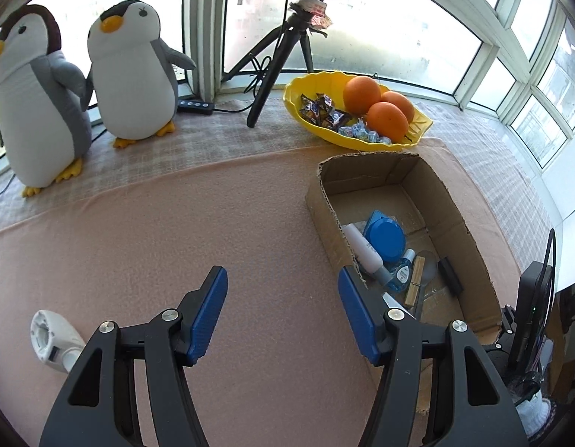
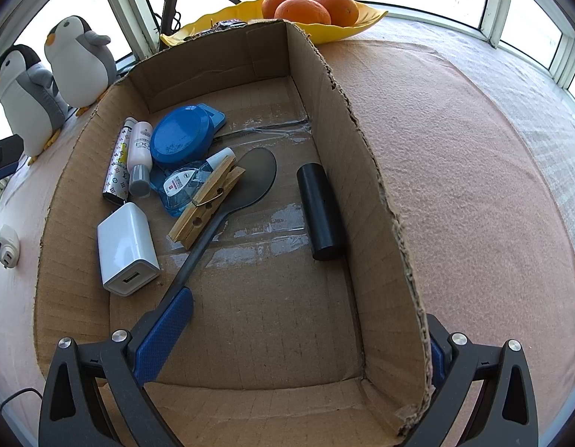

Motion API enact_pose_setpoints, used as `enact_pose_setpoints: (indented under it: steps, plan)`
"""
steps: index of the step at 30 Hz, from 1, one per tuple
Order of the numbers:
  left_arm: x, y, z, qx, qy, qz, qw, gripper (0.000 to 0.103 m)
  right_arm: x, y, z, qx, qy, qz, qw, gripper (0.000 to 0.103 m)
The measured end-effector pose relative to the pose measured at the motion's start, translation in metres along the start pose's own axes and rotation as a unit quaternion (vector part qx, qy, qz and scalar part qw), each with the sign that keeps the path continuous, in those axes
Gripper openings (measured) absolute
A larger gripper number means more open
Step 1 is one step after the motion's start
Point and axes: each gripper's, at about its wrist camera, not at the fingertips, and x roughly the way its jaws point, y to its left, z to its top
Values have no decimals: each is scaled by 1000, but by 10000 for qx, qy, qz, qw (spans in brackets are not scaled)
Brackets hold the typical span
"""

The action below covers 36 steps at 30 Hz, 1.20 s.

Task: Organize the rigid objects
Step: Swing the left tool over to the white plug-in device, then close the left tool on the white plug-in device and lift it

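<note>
While the cardboard box (image 2: 377,193) already held most of the small items, one white plug adapter (image 1: 54,341) lay alone on the pink cloth (image 1: 175,223), out at about eight o'clock in the left wrist view and just beside the left finger's arm. We judged it to be the piece left to collect.

Our left claw (image 1: 282,316) was spread, with nothing between its blue pads (image 1: 207,316), and hung over bare cloth. Our right claw (image 2: 298,339) was spread wide too, straddling the box's right wall: one pad inside near the spoon handle (image 2: 198,249), the other mostly hidden outside the wall. Whether it touched the cardboard we could not tell.

The adapter looked like hard, smooth plastic: light, stiff, not fragile, but likely slippery on its rounded end. We reckoned the best hold was across its flatter sides, near the middle of the body, not on the rounded face at the end. The soft cloth beneath should let the pads dip under its edges. Inside the box, free floor showed at six o'clock, near the white charger (image 2: 127,249).
</note>
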Motion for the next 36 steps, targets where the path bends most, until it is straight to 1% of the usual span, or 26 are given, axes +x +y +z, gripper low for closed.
enact_pose_setpoints:
  steps: [4, 7, 11, 13, 15, 17, 19, 21, 24, 28, 30, 32, 35, 36]
  plan:
    - [-13, 28, -7, -181, -6, 286, 9994, 62, 0, 0, 0, 1, 1, 0, 10000, 103]
    - [-23, 53, -14, -437, -22, 409, 9982, 62, 0, 0, -1, 0, 0, 1, 10000, 103]
    - [-31, 86, -23, -786, 5, 644, 9948, 62, 0, 0, 0, -1, 2, 1, 10000, 103]
    - [-33, 105, -27, -1032, 44, 684, 9923, 62, 0, 0, -1, -3, 5, 3, 10000, 103]
    - [-36, 123, -33, -1324, 85, 715, 9886, 62, -1, 0, -1, -8, 7, 6, 10000, 103]
    - [-39, 141, -37, -1561, 96, 871, 9839, 62, -1, 0, -1, -3, 6, 4, 10000, 103]
    - [-44, 161, -43, -1864, 86, 994, 9774, 61, -1, 0, -2, -1, 6, 4, 10000, 103]
    - [-47, 183, -48, -2261, 98, 1036, 9685, 61, -1, 0, -2, -4, 0, 3, 10000, 103]
    - [-49, 212, -56, -2750, 151, 1036, 9557, 61, -1, -1, -1, -1, 6, 4, 10000, 103]
    - [-43, 239, -67, -3289, 267, 774, 9408, 59, -1, -1, -1, -3, 6, 4, 10000, 103]
    - [-39, 246, -71, -3469, 335, 591, 9354, 59, -1, -1, -2, -5, 6, 3, 10000, 103]
    - [-35, 250, -74, -3610, 357, 489, 9306, 56, -1, -1, -1, -4, 11, 4, 10000, 103]
    - [-30, 253, -75, -3742, 394, 341, 9259, 51, -1, -1, -1, -5, 8, 4, 10000, 103]
    - [-28, 253, -75, -3749, 409, 306, 9257, 50, -1, -1, -1, -4, 7, 4, 10000, 103]
